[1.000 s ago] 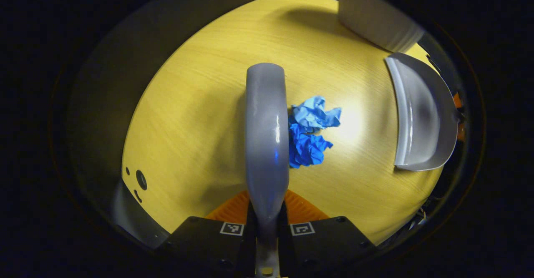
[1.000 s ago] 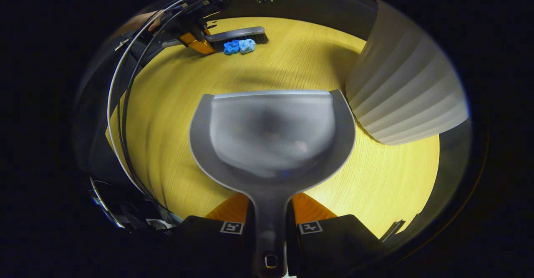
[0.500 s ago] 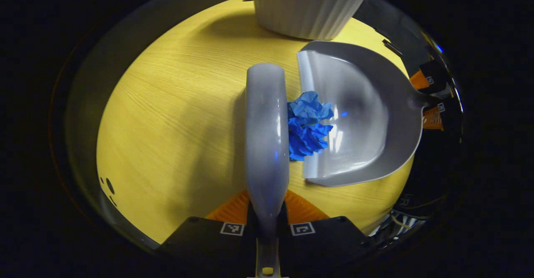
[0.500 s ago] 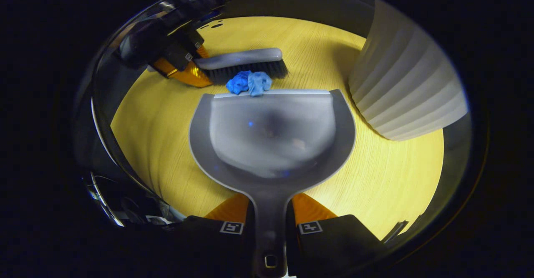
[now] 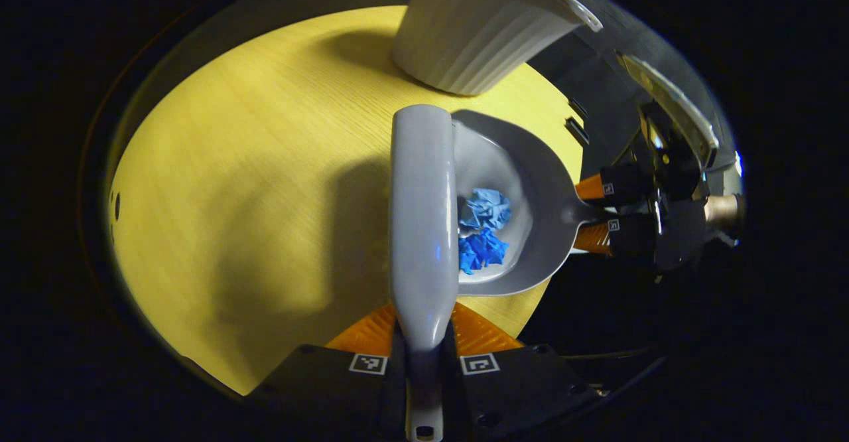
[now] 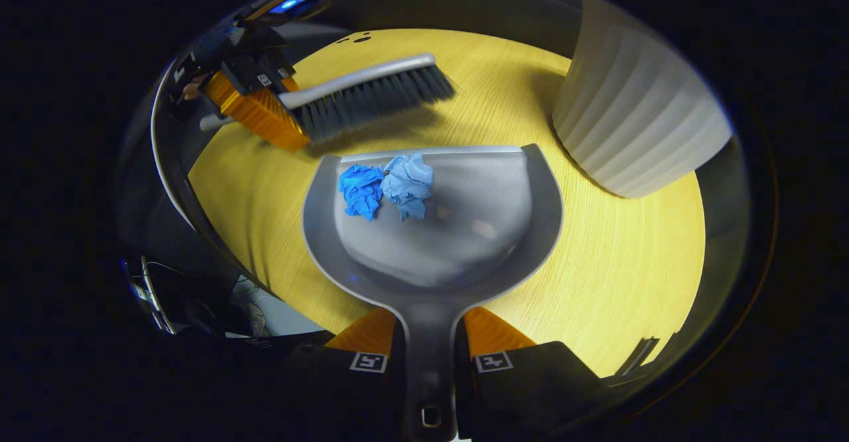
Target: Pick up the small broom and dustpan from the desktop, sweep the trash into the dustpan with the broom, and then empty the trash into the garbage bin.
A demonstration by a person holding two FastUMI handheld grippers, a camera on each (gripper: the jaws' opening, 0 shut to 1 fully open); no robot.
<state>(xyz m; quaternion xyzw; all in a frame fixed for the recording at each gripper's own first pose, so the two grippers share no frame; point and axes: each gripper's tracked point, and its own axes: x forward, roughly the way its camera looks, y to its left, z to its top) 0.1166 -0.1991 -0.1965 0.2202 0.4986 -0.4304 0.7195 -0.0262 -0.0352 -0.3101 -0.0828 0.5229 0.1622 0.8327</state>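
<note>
The two crumpled blue paper balls [image 6: 388, 190] lie inside the dustpan [image 6: 457, 229], just behind its front lip and toward its left half. The dustpan's long axis runs straight out from the right claw [image 6: 430, 342], whose fingers are clamped on the handle. The garbage bin [image 6: 637, 123], white and ribbed, stands on the desk [image 6: 630, 276] just beyond the dustpan's right front corner, so the right claw is much the nearer for emptying, and the dustpan probably has to lift and swing that way. The broom [image 6: 371, 93] hangs beyond the dustpan's lip, bristles off the desk it seems, its handle held tight in the left claw [image 5: 424, 346]. No readable writing; just square markers on the claws.
</note>
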